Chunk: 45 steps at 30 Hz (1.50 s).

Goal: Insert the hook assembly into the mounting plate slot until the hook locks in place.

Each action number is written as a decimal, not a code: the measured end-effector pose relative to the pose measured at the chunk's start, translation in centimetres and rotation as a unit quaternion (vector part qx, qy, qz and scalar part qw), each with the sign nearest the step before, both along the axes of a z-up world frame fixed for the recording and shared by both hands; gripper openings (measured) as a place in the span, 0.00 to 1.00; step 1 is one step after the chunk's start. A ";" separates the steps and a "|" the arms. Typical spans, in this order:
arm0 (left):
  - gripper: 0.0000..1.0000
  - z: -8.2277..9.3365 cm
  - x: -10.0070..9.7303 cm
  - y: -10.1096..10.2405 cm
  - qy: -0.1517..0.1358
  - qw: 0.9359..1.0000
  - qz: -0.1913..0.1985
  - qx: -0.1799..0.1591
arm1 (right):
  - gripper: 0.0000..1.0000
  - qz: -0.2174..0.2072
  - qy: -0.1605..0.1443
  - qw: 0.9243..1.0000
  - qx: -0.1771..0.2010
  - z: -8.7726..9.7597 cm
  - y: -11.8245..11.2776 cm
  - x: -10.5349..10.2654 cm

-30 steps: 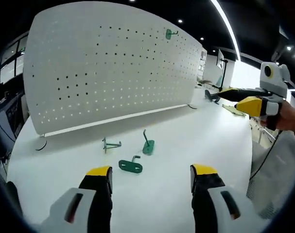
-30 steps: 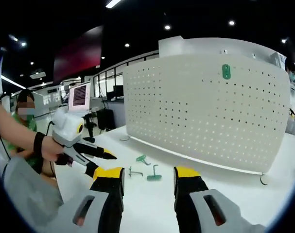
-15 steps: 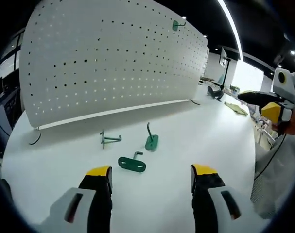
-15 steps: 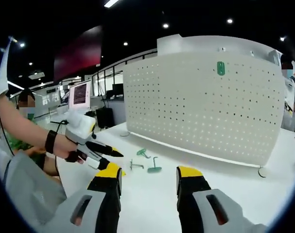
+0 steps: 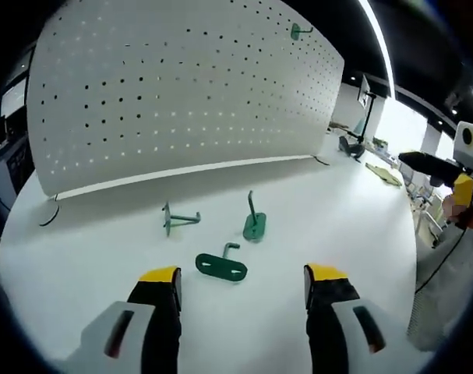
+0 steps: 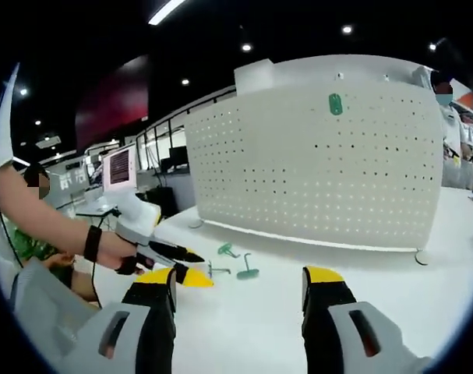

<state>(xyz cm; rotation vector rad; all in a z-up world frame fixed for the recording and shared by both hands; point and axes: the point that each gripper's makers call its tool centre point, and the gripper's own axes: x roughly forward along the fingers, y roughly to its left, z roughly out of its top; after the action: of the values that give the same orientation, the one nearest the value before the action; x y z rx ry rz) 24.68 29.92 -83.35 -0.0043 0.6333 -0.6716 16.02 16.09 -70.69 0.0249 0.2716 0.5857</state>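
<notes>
A big white pegboard (image 5: 181, 101) (image 6: 322, 164) stands upright on the white table (image 5: 337, 226). One green hook (image 5: 298, 31) (image 6: 335, 104) hangs near its top edge. Three loose green hooks lie on the table in front of it: a flat-plate one (image 5: 220, 266), an upright one (image 5: 254, 222) (image 6: 247, 271) and a wire one (image 5: 180, 220) (image 6: 217, 270). My left gripper (image 5: 243, 274) (image 6: 195, 269) is open just short of the flat-plate hook, with nothing held. My right gripper (image 6: 241, 276) (image 5: 454, 167) is open and empty, farther back from the hooks.
A person's hand and forearm (image 6: 72, 234) hold the left gripper. A black stand (image 5: 351, 144) and a yellowish flat piece (image 5: 384, 175) lie at the table's far end. Monitors (image 6: 121, 167) stand behind the table. The table's edge (image 5: 415, 257) curves close by.
The left gripper has come nearer the loose hooks, which now lie larger and closer between its jaws. The right gripper's jaws stand a little wider apart. No hook has moved.
</notes>
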 end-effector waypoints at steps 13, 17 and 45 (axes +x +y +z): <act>0.47 -1.0 0.7 0.0 -0.013 0.999 -0.028 0.032 | 0.64 -0.014 0.010 1.000 0.006 -0.3 -0.6 -0.2; 0.44 -1.2 0.9 0.0 -0.017 0.999 -0.031 0.040 | 0.63 -0.016 0.014 1.000 0.004 -0.6 -0.6 -0.4; 0.31 -0.8 0.9 -0.2 -0.010 1.000 -0.023 0.016 | 0.59 -0.031 0.024 0.999 0.006 -1.2 -1.1 -1.0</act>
<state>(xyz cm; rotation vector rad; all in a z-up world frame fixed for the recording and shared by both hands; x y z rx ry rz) 25.62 29.69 -84.17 0.0464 0.6263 -0.7044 15.01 14.99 -71.91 0.0592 0.3138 0.5258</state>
